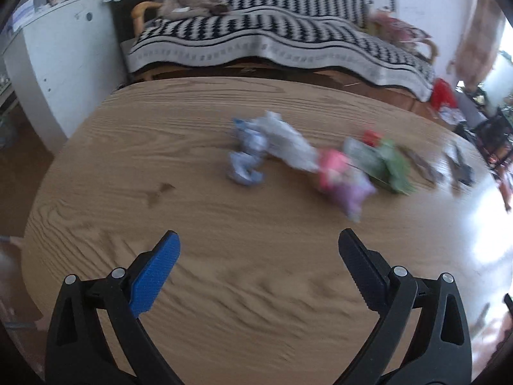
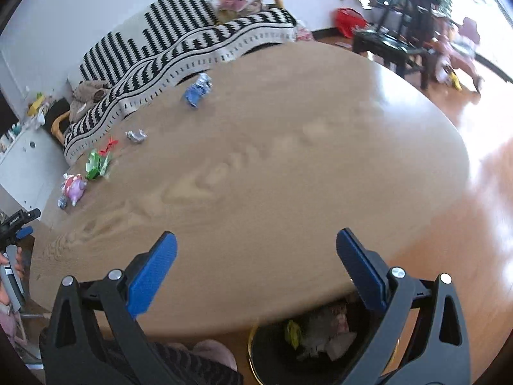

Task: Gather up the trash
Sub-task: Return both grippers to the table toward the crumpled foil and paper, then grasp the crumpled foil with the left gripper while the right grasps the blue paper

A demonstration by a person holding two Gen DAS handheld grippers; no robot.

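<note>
Crumpled wrappers lie on a round wooden table point(image 1: 192, 304): a blue-white one point(image 1: 247, 160), a white one point(image 1: 288, 141), a pink-purple one point(image 1: 343, 176) and a green one point(image 1: 388, 163). My left gripper point(image 1: 259, 243) hovers open in front of them, nothing between its fingers. In the right wrist view the pink-purple wrapper point(image 2: 74, 188), green wrapper point(image 2: 96, 164), a silver scrap point(image 2: 136, 135) and a blue wrapper point(image 2: 198, 90) lie far off on the table point(image 2: 288, 176). My right gripper point(image 2: 256, 243) is open and empty above a dark trash bin point(image 2: 320, 343) holding trash.
A sofa with a black-and-white blanket point(image 1: 272, 35) stands behind the table, a white cabinet point(image 1: 57, 64) to its left. Dark flat items point(image 1: 458, 166) lie at the table's right edge. A dark chair point(image 2: 394, 45) and a red bag point(image 2: 348, 21) stand on the floor beyond.
</note>
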